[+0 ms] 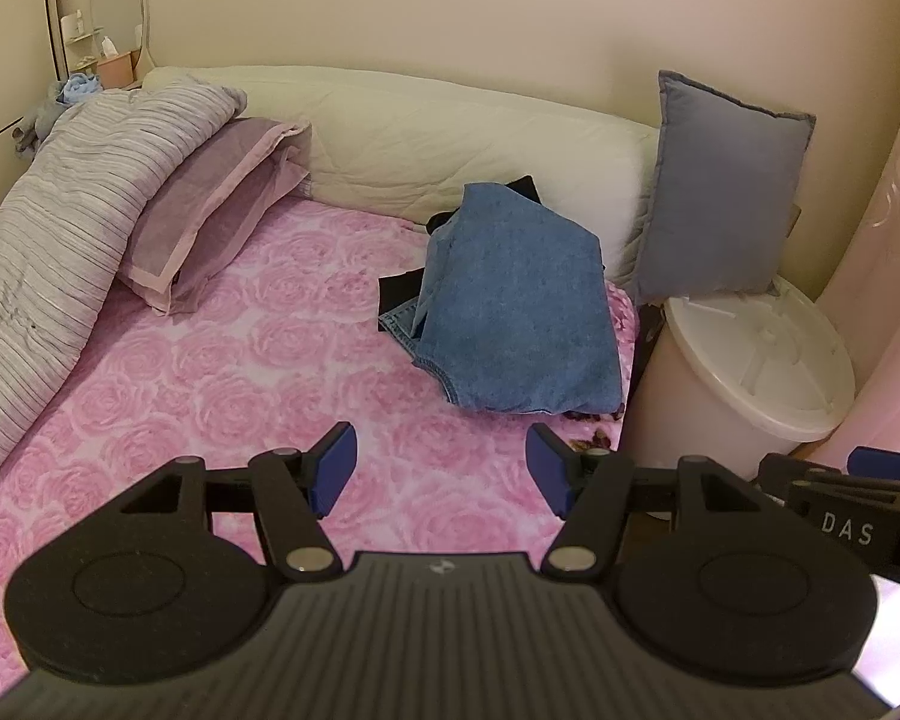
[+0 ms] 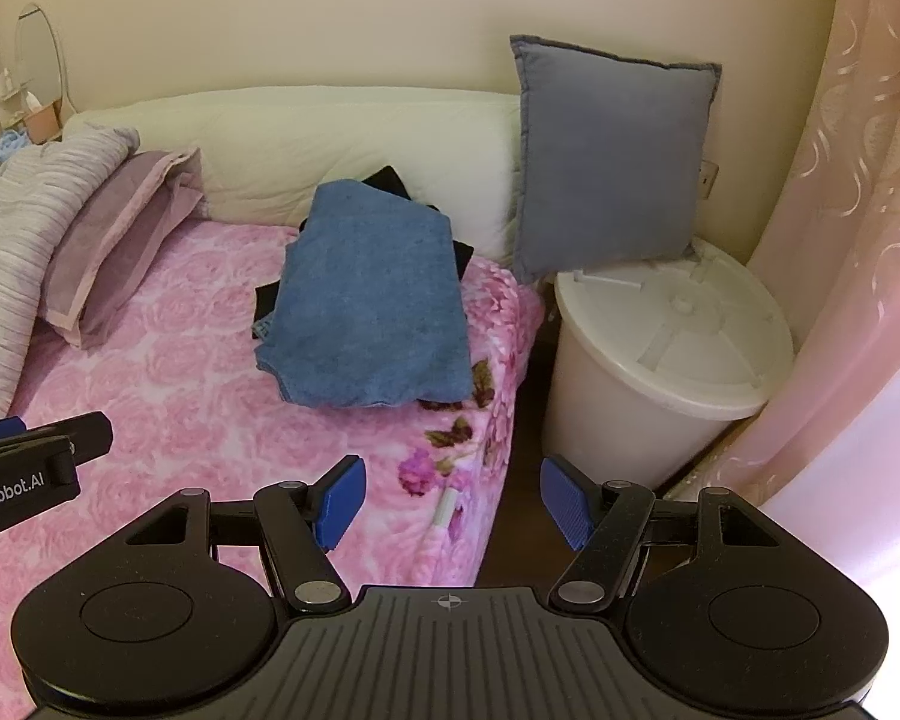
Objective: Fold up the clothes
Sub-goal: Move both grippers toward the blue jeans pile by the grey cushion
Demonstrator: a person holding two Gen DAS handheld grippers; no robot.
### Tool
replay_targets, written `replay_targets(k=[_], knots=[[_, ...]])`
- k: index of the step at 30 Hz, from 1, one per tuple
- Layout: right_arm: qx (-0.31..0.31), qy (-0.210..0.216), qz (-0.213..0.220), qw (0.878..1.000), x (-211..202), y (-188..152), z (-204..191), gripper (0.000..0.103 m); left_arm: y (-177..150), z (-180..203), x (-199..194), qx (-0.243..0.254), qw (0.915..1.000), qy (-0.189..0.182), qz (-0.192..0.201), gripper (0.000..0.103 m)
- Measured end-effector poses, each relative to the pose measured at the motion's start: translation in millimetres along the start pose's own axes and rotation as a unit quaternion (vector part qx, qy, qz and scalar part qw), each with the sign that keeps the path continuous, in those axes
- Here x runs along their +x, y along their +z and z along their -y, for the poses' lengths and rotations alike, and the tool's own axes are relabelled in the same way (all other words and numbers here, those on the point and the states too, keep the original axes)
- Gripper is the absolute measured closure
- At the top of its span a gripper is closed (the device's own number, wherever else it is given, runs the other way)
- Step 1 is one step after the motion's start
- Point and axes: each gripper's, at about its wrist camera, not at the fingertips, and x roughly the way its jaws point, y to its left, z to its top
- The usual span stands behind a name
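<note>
A folded blue denim garment [image 1: 516, 294] [image 2: 372, 294] lies on the pink rose-patterned blanket [image 1: 222, 372] [image 2: 168, 360] near the bed's right edge, on top of a dark garment [image 1: 399, 291] [image 2: 390, 180] that peeks out beneath it. My left gripper [image 1: 441, 468] hangs above the blanket short of the denim, open, with nothing between its blue pads. My right gripper [image 2: 453, 501] is also open and empty, over the bed's right edge and the floor gap. Each gripper shows at the edge of the other's view.
A white lidded bin [image 1: 750, 360] [image 2: 666, 348] stands beside the bed on the right, with a grey cushion [image 1: 723, 192] [image 2: 609, 156] leaning behind it. A mauve pillow [image 1: 210, 210], a striped duvet [image 1: 60, 228] and a cream headboard [image 1: 450, 138] lie left and behind. A pink curtain [image 2: 858, 240] hangs at the right.
</note>
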Motion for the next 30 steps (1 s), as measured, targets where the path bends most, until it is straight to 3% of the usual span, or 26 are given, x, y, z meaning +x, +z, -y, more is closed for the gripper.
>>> replay_targets(k=[15,30], knots=[[-0.005,0.014,-0.002,1.000,7,11,-4,0.035,8,-2,3,-0.010,0.9998,0.016,-0.005,0.043],[-0.031,0.025,-0.017,0.999,49,39,3,0.035,27,3,40,-0.032,0.9988,0.028,-0.022,0.043]])
